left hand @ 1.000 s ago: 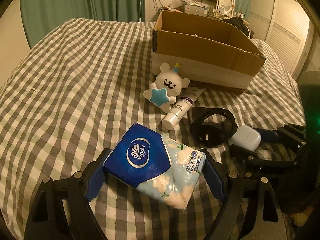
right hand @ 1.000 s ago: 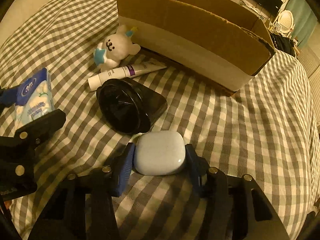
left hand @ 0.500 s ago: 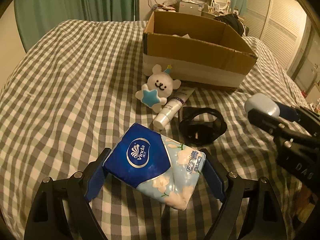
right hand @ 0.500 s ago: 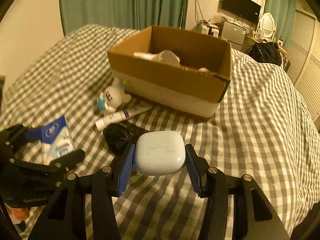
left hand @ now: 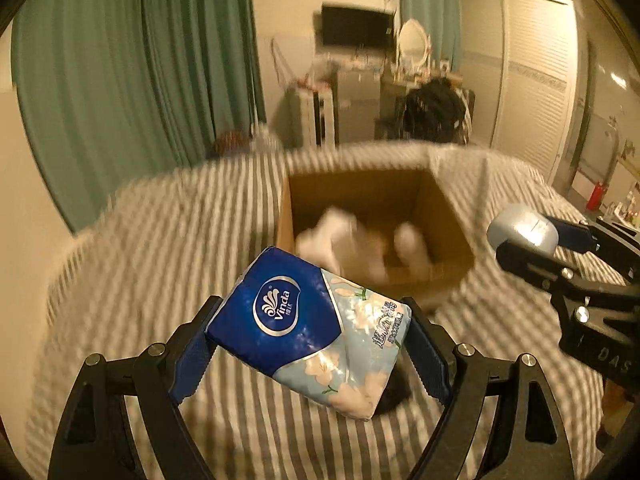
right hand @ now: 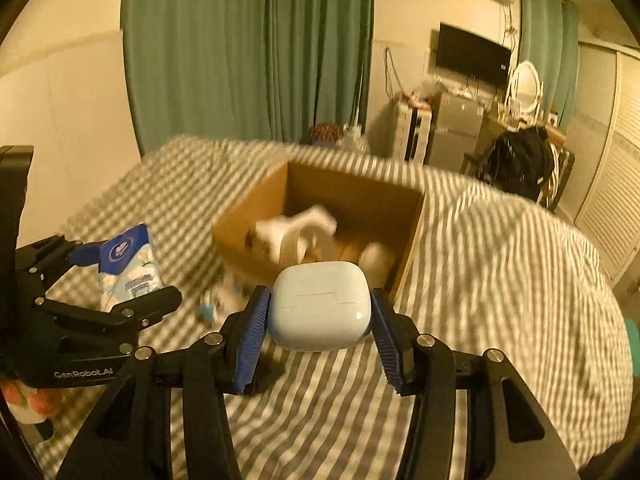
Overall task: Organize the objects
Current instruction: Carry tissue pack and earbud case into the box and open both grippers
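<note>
My left gripper point(left hand: 310, 344) is shut on a blue Vinda tissue pack point(left hand: 308, 328) and holds it in the air in front of the open cardboard box point(left hand: 440, 200). My right gripper point(right hand: 318, 316) is shut on a pale earbud case point(right hand: 318, 304), raised just before the box point(right hand: 412, 216). The case point(left hand: 522, 230) and right gripper show at the right of the left wrist view. The tissue pack point(right hand: 128, 264) shows at the left of the right wrist view. The box holds several white items point(right hand: 296, 232), blurred.
The checked bed cover point(right hand: 500, 272) lies under everything. A white plush toy point(right hand: 218, 300) is partly seen below the box, blurred. Green curtains point(right hand: 248, 52), a TV point(right hand: 472, 50) and a cluttered dresser point(right hand: 460, 128) stand beyond the bed.
Both grippers have risen from the bed with their objects and moved toward the box. The box opening is now in view from above.
</note>
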`<act>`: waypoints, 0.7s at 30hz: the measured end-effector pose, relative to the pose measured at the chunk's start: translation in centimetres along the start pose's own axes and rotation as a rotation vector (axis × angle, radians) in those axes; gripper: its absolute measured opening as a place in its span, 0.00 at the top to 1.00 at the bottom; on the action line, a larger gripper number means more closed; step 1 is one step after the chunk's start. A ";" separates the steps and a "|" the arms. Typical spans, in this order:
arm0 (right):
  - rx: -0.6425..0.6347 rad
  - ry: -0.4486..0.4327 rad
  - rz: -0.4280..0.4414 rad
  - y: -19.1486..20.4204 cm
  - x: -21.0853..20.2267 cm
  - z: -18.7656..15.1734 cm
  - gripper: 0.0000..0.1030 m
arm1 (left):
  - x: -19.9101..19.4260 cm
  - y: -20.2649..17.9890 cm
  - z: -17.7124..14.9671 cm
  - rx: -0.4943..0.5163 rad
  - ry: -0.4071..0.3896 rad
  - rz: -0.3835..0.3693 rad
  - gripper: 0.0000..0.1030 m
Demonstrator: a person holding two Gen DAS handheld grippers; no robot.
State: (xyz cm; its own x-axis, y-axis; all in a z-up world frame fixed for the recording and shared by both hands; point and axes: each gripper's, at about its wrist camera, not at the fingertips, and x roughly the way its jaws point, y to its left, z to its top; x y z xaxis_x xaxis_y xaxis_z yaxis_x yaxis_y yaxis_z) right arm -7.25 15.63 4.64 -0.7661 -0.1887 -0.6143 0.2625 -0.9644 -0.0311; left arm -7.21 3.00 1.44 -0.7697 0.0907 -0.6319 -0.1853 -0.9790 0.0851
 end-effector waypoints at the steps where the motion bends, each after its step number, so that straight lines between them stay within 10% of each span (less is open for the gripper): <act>1: 0.002 -0.017 0.002 -0.3 -0.3 1.1 0.52 | -0.2 -0.2 1.0 0.011 -0.021 -0.002 0.15; 12: 0.031 -0.154 -0.042 -2.6 1.0 10.1 0.52 | 5.8 -0.5 8.7 0.023 -0.101 -0.037 0.15; 21: 0.122 -0.149 -0.020 -4.9 7.8 13.0 0.52 | 14.0 -1.0 8.4 0.039 -0.060 -0.083 0.15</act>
State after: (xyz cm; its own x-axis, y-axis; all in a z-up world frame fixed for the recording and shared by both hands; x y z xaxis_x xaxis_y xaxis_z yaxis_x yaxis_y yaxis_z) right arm -22.13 16.49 10.21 -0.8511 -0.1860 -0.4909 0.1803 -0.9818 0.0593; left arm -22.92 6.81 -1.07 -0.7857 0.1830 -0.5909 -0.2726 -0.9599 0.0653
